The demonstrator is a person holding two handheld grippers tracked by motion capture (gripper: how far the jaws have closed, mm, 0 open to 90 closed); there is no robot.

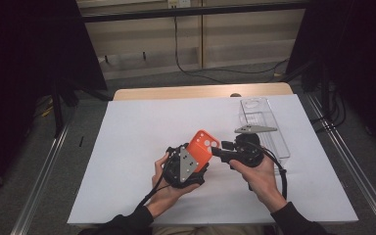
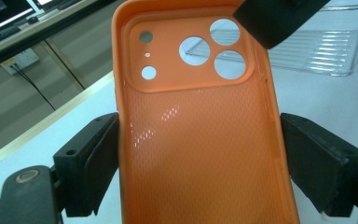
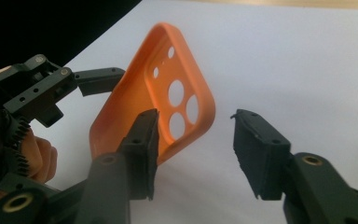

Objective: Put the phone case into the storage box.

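Clear plastic rectangular tray lies on the white-covered surface, toward its far right; nothing seen inside it, though its near end is hidden behind the right tool. Orange soft-plastic phone case with round camera cut-outs is held up off the surface, just left of the tray, tilted, camera end uppermost. Left tool grips the case across its two long edges, one pad pressed on each side; seen close in the left gripper view. Right tool sits between the case and the tray. Its pads stand apart and unpressed: one is at the camera-end corner of the case, the other is clear of it; contact cannot be told. Bare white surface lies open left of the case and beyond it; tray's long wall bounds the right.
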